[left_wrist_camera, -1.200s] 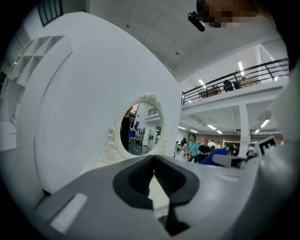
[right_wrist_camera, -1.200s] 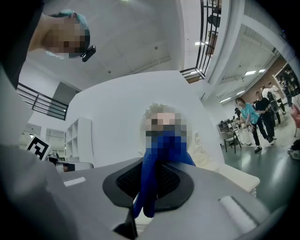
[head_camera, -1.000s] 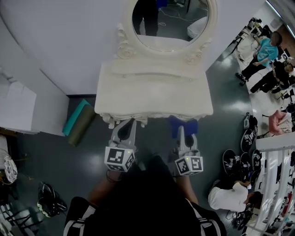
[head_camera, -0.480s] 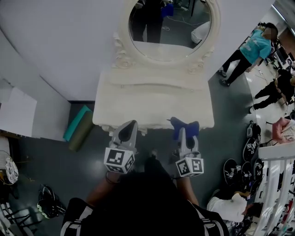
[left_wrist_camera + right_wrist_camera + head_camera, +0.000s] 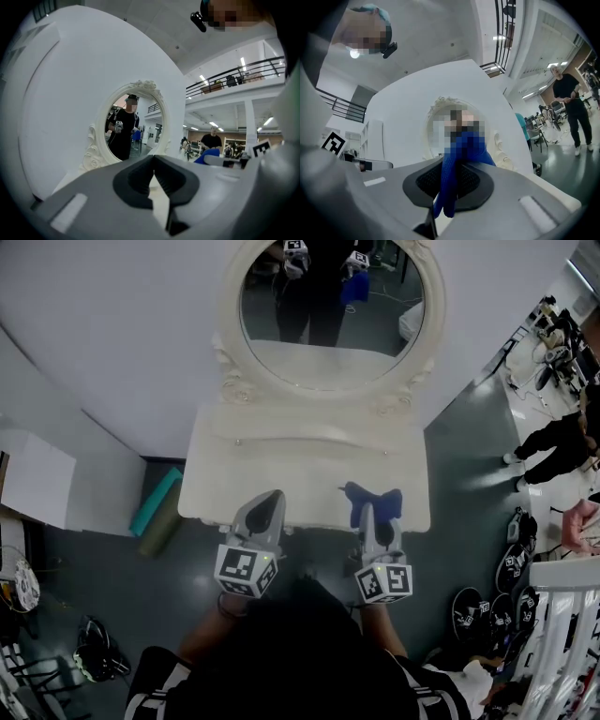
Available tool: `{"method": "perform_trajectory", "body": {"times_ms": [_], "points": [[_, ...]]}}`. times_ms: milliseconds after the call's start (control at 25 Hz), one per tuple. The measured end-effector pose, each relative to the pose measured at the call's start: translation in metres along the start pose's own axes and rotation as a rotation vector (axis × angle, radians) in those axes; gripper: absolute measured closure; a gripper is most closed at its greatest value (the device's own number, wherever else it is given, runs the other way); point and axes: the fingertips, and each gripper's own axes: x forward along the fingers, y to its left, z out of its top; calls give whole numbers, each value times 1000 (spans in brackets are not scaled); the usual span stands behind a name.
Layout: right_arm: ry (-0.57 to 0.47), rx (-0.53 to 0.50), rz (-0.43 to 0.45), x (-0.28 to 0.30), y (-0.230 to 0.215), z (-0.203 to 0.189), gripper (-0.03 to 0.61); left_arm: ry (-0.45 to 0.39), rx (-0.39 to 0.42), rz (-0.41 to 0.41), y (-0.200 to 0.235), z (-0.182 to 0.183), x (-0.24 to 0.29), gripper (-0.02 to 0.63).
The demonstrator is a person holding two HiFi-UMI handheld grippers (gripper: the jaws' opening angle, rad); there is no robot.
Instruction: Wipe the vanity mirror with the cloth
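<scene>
**Vanity mirror, cloth and two grippers: stock by view**

Head view. Oval vanity mirror [image 5: 328, 315] in a carved white frame, upright at the far edge of the tabletop [image 5: 309, 460], backed by a white wall [image 5: 112, 343]. Left gripper [image 5: 270, 498] over the near edge, left of middle, with jaws together. Right gripper [image 5: 367, 510] over the near edge, right of middle, with the blue cloth [image 5: 386, 501] bunched at its tip. Grippers apart, side by side. Bare tabletop between both grippers and the mirror's base. Open dark floor to the right of the table. Teal roll [image 5: 153, 491] on the floor just off the left edge.

Left gripper view. Left gripper [image 5: 153, 161] shown with pads meeting at the tips and nothing between them. Mirror [image 5: 129, 129] ahead and to the left, its glass reflecting a standing figure. Cloth [image 5: 208, 154] seen off to the right. Wall wide and clear around the frame.

Right gripper view. Right gripper [image 5: 452, 178] closed on the cloth [image 5: 457, 159], with blue folds standing up between the pads and a tail hanging below. Mirror frame [image 5: 445, 101] directly behind the cloth, well apart. Glass masked by a mosaic patch. Person [image 5: 572, 108] standing on the floor far right, seen only here.
</scene>
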Motion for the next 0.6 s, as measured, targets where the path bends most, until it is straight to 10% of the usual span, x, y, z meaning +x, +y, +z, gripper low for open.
{"method": "perform_trajectory", "body": {"times_ms": [600], "points": [[-2,11,-5,83,-27,-6,541,-2,23,26,41,13,67,604]]}}
